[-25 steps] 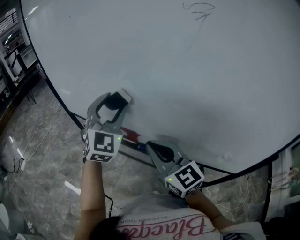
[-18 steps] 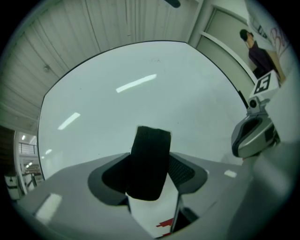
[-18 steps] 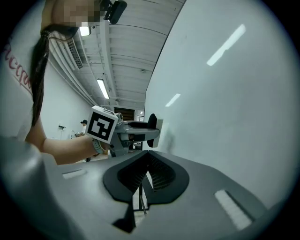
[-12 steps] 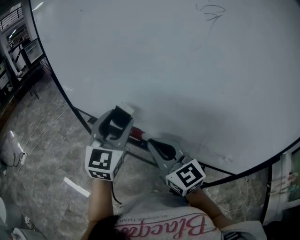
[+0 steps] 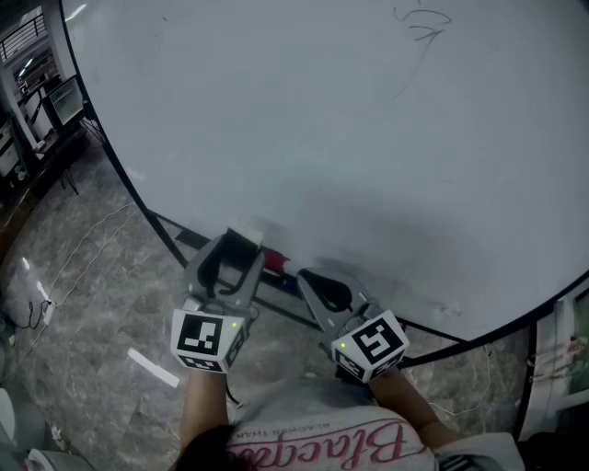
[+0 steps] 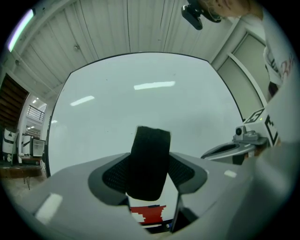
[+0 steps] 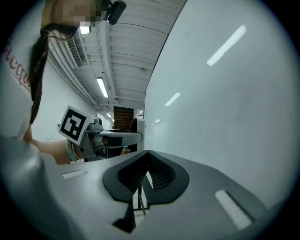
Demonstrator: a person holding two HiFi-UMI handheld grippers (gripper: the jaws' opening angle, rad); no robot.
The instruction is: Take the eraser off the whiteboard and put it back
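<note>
Eraser (image 6: pixel 150 159) standing upright between the jaws, left gripper (image 5: pixel 243 245) pinching it, facing the whiteboard (image 5: pixel 368 138), right gripper (image 7: pixel 145 171) jaws pressed together

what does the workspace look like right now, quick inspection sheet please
surface: whiteboard, mostly clean, faint pen marks near its top right
job's things: eraser held near the board's lower edge; whether it touches the board cannot be told
clutter: red object on the ledge under the board; white strip on the floor
grippers: left gripper shut on the eraser; right gripper shut, empty, low beside the left one
cables: thin cables lying on the floor at left
surroundings: stone-pattern floor; desks and racks at far left
</note>
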